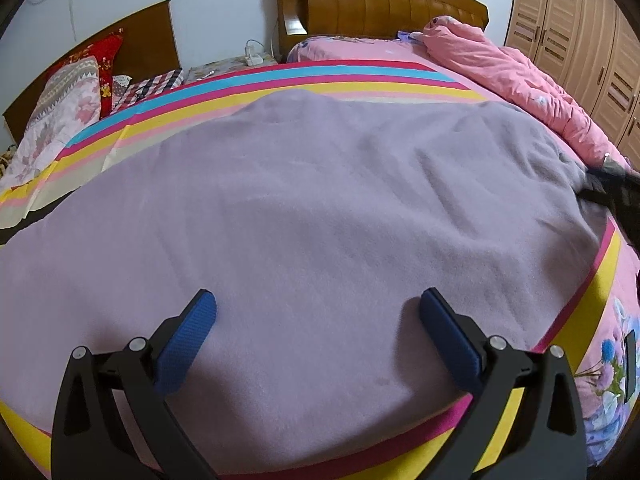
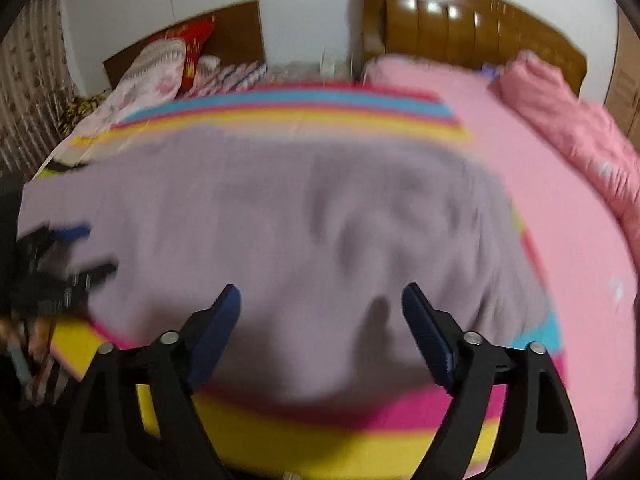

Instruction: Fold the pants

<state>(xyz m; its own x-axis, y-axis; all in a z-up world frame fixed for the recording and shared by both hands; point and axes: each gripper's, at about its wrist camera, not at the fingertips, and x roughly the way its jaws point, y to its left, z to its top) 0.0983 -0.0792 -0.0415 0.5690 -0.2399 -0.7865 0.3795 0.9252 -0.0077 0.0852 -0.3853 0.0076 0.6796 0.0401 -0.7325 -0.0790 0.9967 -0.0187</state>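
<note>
Left fingers (image 1: 204, 312): spread wide, nothing between them, held low over the near part of the pants (image 1: 320, 208).
Right fingers (image 2: 230, 308): also spread wide and empty, poised above the near edge of the same cloth (image 2: 312, 220); this view is blurred, so contact with the fabric cannot be judged.
Pants: a broad lilac fleece piece laid flat on the striped sheet (image 1: 280, 80) of the bed (image 1: 400, 60), filling most of both views.
Long axis: judged to run left to right across both views, with the near hem running alongside the bed's front edge.
Direction from fingers: the cloth lies straight ahead of and beneath both pairs; the far edge is well apart from them, toward the headboard (image 1: 384, 4).
Which hand is nearer: the left gripper (image 2: 60, 256) is seen at the left end of the cloth in the right view, and the right gripper (image 1: 616, 188) at the right end in the left view, so each end is covered by its own hand.
Next move, as judged: a pinch on the hem at each end, then a carry across the short axis.
</note>
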